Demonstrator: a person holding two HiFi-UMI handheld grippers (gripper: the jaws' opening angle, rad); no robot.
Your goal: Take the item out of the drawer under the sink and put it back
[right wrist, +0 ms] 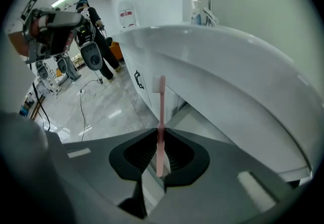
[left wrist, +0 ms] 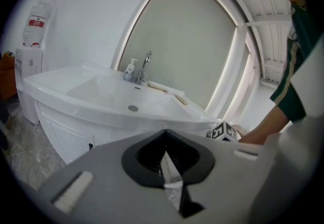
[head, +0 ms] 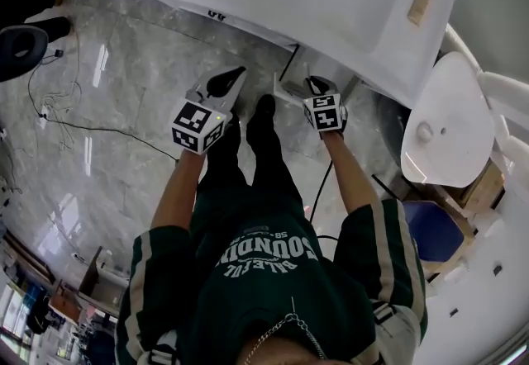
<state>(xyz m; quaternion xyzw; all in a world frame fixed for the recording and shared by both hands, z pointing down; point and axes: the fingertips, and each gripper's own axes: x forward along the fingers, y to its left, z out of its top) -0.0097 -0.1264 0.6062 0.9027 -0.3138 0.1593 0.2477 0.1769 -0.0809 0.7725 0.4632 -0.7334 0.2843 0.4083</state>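
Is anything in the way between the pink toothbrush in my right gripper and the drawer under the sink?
Nothing visible. The right gripper holds the toothbrush in open air, pointing toward what looks like the open drawer; only the sink rim overhangs above.

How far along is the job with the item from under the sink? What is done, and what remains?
Done: the item looks taken out, since a pink toothbrush is clamped between the jaws of the right gripper, out in the open beside the sink. In hand: only that toothbrush; the left gripper is shut and empty. Left: putting the toothbrush back under the sink and letting go.
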